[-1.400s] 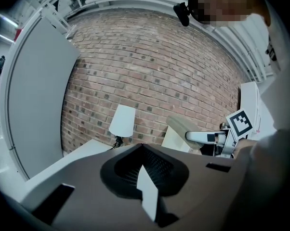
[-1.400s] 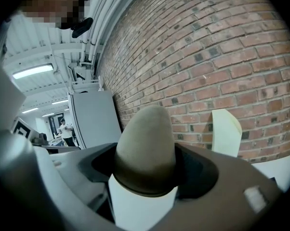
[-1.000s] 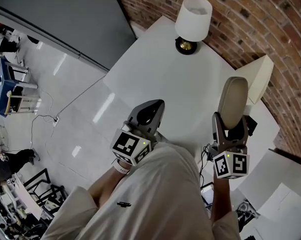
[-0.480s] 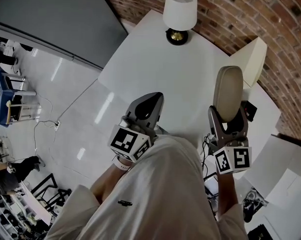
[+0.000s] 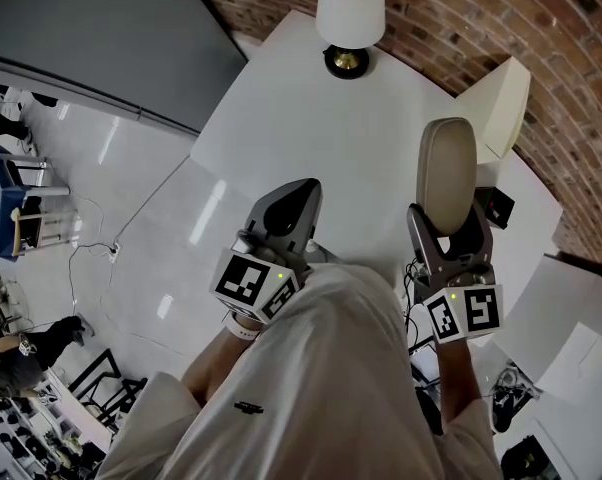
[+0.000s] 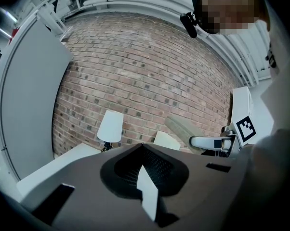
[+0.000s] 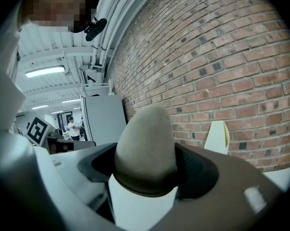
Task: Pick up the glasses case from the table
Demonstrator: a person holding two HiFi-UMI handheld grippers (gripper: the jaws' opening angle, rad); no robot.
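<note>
The glasses case (image 5: pixel 447 173) is a long beige oval. It is off the white table (image 5: pixel 311 108), lifted clear and pointing away from me, with my right gripper (image 5: pixel 445 236) shut on its near end. In the right gripper view the glasses case (image 7: pixel 146 148) fills the space between the jaws. My left gripper (image 5: pixel 293 204) hangs over the table's near-left edge, shut with nothing in it. From the left gripper view the left gripper (image 6: pixel 144 170) shows closed jaws, and the case (image 6: pixel 184 130) is seen to the right, held up by the other gripper.
A white-shaded lamp (image 5: pixel 349 10) stands at the table's far end by the brick wall (image 5: pixel 461 18). A cream upright object (image 5: pixel 501 108) stands at the right edge. A small black item (image 5: pixel 494 206) lies beside the right gripper. A cable (image 5: pixel 131 223) runs across the floor on the left.
The head view has shifted, so lamp and table sit higher in frame. The right gripper keeps the case raised and has drifted slightly left; the left gripper has barely moved.
</note>
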